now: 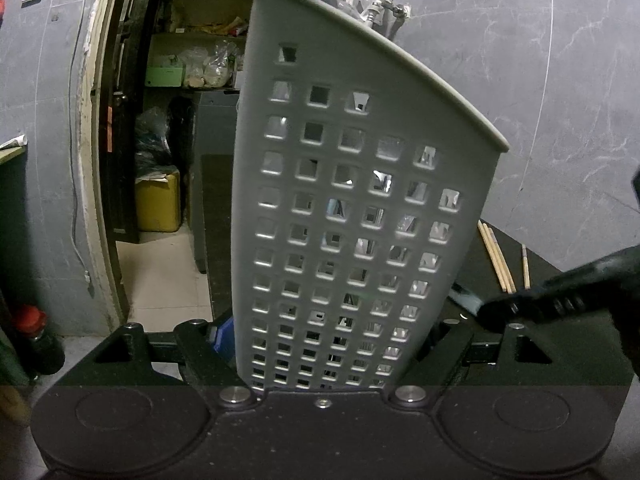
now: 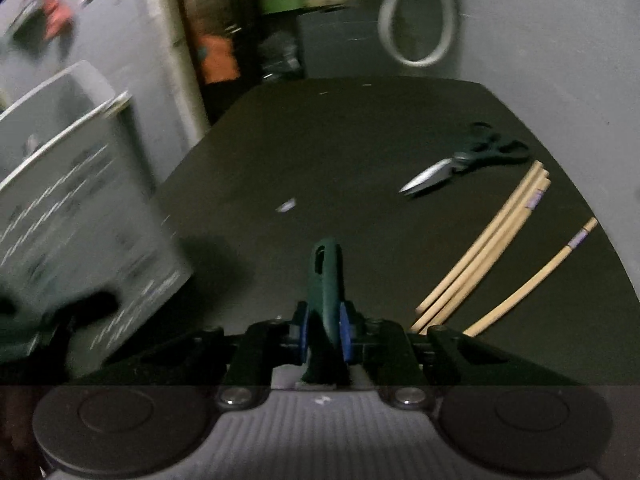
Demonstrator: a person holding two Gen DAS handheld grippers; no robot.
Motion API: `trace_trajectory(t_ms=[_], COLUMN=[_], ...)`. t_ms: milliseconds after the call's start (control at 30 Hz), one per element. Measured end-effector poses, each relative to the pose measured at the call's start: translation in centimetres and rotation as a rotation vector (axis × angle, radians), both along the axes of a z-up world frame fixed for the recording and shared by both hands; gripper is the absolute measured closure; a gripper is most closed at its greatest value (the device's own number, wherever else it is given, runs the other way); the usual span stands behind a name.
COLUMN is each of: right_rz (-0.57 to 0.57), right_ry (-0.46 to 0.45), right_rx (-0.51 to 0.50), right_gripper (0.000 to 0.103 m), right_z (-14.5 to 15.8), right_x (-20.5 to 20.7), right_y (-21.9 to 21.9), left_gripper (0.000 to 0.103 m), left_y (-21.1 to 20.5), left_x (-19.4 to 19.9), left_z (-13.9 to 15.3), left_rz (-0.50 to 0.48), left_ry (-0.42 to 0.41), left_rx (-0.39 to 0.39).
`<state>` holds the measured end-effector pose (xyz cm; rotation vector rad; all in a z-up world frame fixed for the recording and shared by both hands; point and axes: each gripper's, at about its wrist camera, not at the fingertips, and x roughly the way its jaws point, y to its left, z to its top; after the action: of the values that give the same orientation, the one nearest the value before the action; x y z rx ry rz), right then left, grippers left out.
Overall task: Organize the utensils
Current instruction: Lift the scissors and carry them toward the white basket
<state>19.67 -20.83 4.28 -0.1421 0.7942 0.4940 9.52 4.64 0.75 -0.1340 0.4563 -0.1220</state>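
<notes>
A grey perforated utensil holder [image 1: 360,184] stands tilted right in front of the left wrist camera. My left gripper [image 1: 328,340] is shut on its lower part, one finger on either side. The same holder [image 2: 80,220] shows blurred at the left of the right wrist view. My right gripper [image 2: 325,332] is shut on a dark green utensil handle [image 2: 326,276], whose end with a hanging hole points forward over the black table [image 2: 360,128]. The utensil's working end is hidden. Scissors [image 2: 468,164] and several wooden chopsticks [image 2: 480,248] lie on the table at the right.
A few chopsticks [image 1: 498,258] also show to the right of the holder. An open doorway behind it leads to shelves and a yellow canister [image 1: 158,204]. A tap [image 1: 384,4] and grey marble wall lie behind. A hose loop [image 2: 420,20] hangs beyond the table's far edge.
</notes>
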Motion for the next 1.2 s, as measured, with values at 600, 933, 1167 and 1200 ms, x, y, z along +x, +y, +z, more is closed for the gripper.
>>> trace_trajectory(t_ms=[600, 933, 1167, 1200], right_rz=[0.236, 0.267, 0.359, 0.370], right_ry=[0.010, -0.131, -0.396, -0.422], right_rx=[-0.060, -0.242, -0.672, -0.707], right_gripper=[0.056, 0.083, 0.083, 0.083], right_z=[0.2, 0.0, -2.4, -2.8], right_x=[0.6, -1.9, -6.8, -7.3], right_y=[0.6, 2.6, 7.0, 7.3], left_gripper=[0.022, 0.022, 0.022, 0.022], left_y=[-0.2, -0.3, -0.2, -0.2], left_x=[0.0, 0.0, 0.0, 0.0], left_z=[0.0, 0.0, 0.1, 0.1], left_rz=[0.000, 0.000, -0.001, -0.001], left_ry=[0.002, 0.003, 0.004, 0.005], left_rx=[0.002, 0.006, 0.001, 0.000])
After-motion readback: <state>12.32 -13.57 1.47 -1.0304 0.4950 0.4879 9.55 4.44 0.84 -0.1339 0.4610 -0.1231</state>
